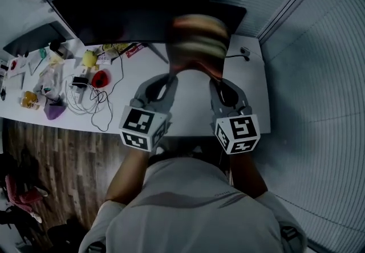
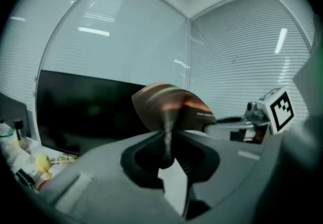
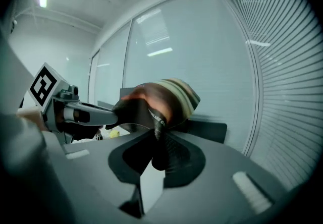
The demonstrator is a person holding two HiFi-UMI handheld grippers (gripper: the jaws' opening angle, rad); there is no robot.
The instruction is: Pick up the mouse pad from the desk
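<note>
Plainly, the weak point is the grip itself: the left gripper point(image 2: 167, 142) and the right gripper point(image 3: 157, 142) are each clenched on a thin edge of the mouse pad point(image 1: 197, 41), jaws nearly together with only the pad's rim pinched between them. Because the pad is soft and bows up between the two holds, I judge that pulling the grippers apart, or twisting one against the other, could drag an edge out of a jaw; the pad would then dangle from one side or drop back onto the desk point(image 1: 251, 81). A hasty swing could also carry its free edge against the monitor point(image 1: 131, 9) at the back of the desk, or, if it falls leftward, into the cables point(image 1: 94, 101) and small clutter on the left part of the desk. The pad is held clear above the desk, over its bare middle and short of the monitor at the desk's back. It looks limp and thin, arched like a hood, its face banded in orange, brown and pale cream, its underside dark in the right gripper view; it is blurred, so any print on it cannot be read.
</note>
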